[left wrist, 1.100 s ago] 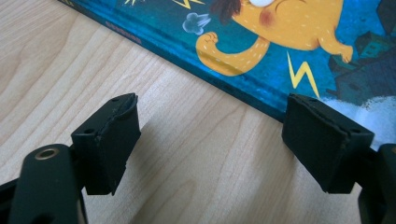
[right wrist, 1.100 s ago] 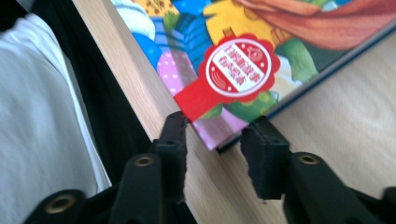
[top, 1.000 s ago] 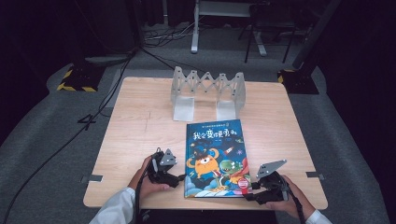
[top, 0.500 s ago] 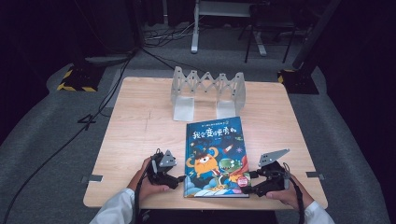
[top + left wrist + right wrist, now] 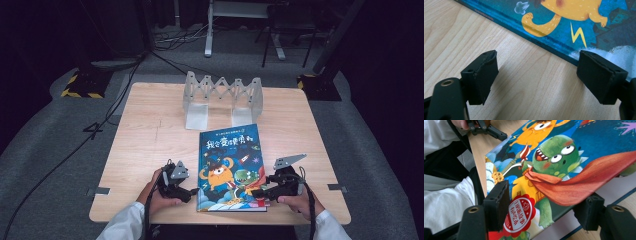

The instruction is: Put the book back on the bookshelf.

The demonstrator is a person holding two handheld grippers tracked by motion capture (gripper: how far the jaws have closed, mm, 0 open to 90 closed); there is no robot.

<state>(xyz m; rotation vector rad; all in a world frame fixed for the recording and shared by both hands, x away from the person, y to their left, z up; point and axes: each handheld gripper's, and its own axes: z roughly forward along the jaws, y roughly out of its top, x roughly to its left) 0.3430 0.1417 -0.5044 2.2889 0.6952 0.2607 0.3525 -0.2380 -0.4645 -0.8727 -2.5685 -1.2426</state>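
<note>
A picture book [image 5: 230, 165] with a blue cover and cartoon monsters lies flat near the table's front, spine to the left. My left gripper [image 5: 191, 192] rests open on the wood beside the spine edge [image 5: 544, 45]; nothing is between its jaws [image 5: 536, 66]. My right gripper [image 5: 258, 192] is at the book's near right corner. Its jaws have just opened wider, then closed a little. The raised cover corner [image 5: 564, 192] sits between them, over one jaw, with a white page [image 5: 619, 187] showing beneath. The pads do not press on it.
A grey zigzag folding rack [image 5: 222, 95] stands at the back of the wooden table [image 5: 145, 135]. The person's white sleeves [image 5: 122, 227] come in at the front edge. Cables run across the dark floor [image 5: 60, 160] to the left.
The right hand has shifted a little away from the table's front edge at the book's corner, and its jaws stand wider apart. The left gripper and the book have stayed put.
</note>
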